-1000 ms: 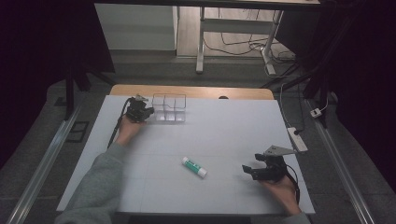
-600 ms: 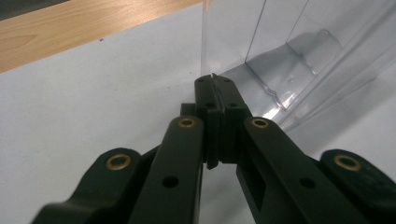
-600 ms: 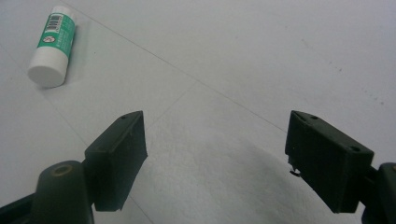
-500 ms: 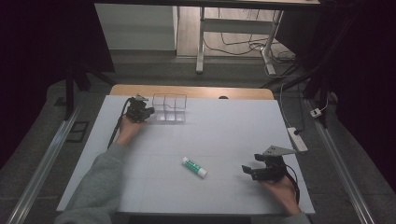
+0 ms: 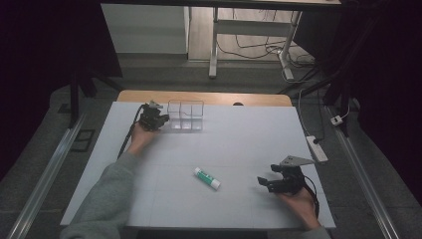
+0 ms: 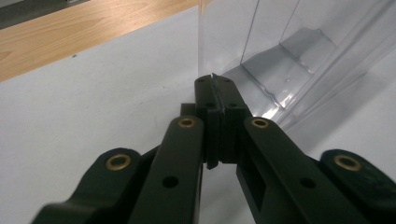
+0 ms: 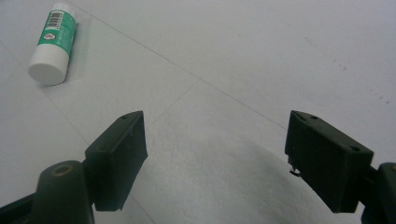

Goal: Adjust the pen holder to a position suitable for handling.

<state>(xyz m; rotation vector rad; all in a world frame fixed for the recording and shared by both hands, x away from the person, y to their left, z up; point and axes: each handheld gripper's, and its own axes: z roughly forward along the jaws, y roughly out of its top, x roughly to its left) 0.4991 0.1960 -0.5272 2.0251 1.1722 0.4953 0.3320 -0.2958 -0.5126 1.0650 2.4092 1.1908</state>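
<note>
change: nothing moves, both hands stay where they were a second ago | left tongs [image 6: 212,88]: pinched tight on the wall of the clear box [image 5: 186,115] at the far side of the surface [image 5: 239,139] | right tongs [image 7: 215,158]: wide, holding nothing | glue stick [image 5: 207,178]: lies mid-surface, not grabbed yet | meaning: box held steady, glue stick likely next

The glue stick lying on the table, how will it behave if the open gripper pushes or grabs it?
The glue stick is a round tube lying on its side on the smooth white table, so a sideways nudge would probably roll it. Its plastic body looks stiff and glossy, so it may slip between the pads. The open right gripper looks wide enough to span it.
</note>
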